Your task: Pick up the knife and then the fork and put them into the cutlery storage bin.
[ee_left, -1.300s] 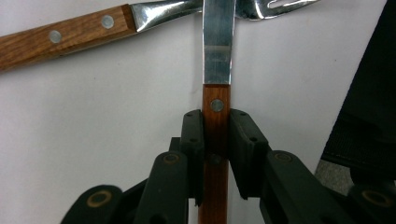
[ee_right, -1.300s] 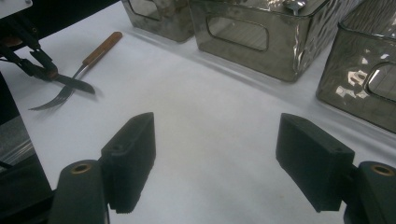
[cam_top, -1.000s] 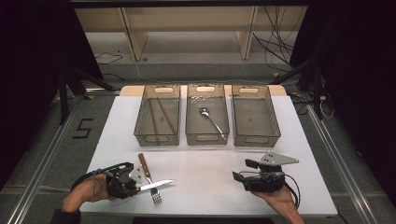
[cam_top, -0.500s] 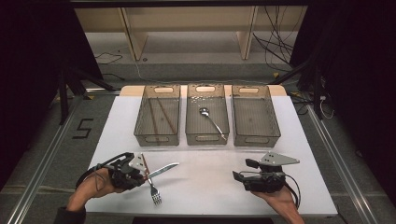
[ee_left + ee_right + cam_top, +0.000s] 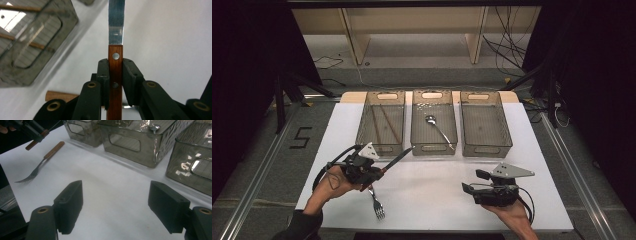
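While my left gripper [image 5: 115, 82] stays clamped on the knife [image 5: 116, 47] handle, blade toward the bins [image 5: 380, 122] at 1 o'clock, it feels light, stiff, slick-bladed; my right gripper [image 5: 120, 202] gapes empty.

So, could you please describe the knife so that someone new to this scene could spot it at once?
Start at the white table and the left of its three clear bins. Just in front, the left claw grips the knife. Unlike the fork lying below, it has a flat steel blade and is held off the table.
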Tool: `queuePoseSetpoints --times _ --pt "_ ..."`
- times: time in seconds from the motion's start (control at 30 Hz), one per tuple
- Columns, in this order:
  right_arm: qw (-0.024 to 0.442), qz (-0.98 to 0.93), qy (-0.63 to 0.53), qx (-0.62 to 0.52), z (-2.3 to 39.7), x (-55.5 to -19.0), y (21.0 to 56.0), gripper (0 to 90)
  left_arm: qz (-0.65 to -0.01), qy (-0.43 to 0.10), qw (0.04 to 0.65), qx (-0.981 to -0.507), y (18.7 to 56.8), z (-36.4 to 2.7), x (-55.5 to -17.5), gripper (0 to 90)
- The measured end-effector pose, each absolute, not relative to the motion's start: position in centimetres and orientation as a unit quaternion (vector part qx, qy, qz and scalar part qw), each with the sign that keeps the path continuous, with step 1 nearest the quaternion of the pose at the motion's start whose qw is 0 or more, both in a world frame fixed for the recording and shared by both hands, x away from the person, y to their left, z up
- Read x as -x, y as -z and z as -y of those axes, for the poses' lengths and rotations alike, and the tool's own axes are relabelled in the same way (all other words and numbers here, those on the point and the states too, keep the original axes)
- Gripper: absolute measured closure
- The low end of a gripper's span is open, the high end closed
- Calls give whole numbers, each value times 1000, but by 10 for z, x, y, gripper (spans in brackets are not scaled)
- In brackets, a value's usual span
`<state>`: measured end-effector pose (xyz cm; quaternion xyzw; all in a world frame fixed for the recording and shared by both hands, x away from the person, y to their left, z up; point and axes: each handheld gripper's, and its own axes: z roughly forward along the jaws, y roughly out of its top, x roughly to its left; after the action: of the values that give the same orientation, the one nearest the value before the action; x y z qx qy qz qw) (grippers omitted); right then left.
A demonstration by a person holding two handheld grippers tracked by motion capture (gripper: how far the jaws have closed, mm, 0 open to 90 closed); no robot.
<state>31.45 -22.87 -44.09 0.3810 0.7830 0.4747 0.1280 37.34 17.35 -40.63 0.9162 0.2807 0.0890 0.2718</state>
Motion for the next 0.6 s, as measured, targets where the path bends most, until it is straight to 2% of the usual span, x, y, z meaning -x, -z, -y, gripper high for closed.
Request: queuePoseSetpoints --times 0.6 --pt "132 -780 -479 -380 228 -312 441 284 -308 -92 330 -888 393 -146 -397 762"
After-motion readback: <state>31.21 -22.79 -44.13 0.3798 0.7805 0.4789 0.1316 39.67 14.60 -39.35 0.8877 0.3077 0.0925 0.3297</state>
